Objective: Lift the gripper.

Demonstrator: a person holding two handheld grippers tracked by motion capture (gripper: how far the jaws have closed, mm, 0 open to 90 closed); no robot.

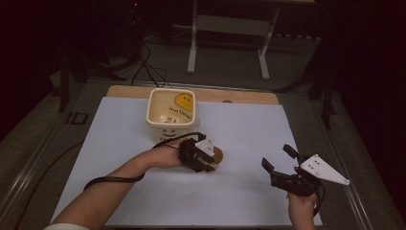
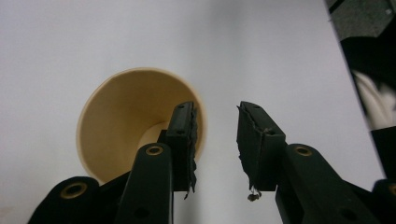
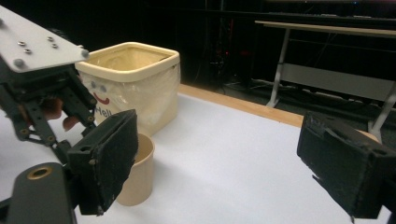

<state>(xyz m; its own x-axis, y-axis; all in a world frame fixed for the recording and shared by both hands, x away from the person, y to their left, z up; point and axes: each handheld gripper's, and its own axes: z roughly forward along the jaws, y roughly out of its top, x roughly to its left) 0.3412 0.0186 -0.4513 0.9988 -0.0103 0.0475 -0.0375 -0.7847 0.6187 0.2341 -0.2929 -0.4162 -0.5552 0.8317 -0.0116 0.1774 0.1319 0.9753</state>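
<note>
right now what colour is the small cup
Pale tan cup, clearest in the left gripper view.

A dim lab or test room set up for recording handling work

A wooden table (image 1: 239, 96) covered by a plain white sheet (image 1: 239, 139) stands on grey carpet (image 1: 38, 139), with dark surroundings and only the work area lit. Behind it are the white metal legs of a height-adjustable desk (image 1: 227, 28), black cables (image 1: 148, 67) trailing across the floor, black stand legs (image 1: 325, 91) at both sides, and a small red indicator light (image 1: 136, 4) on equipment in the back. A person's hands hold instrumented grippers with cables and a grey marker plate (image 1: 323, 169), which suits a data-collection station rather than a home
</note>
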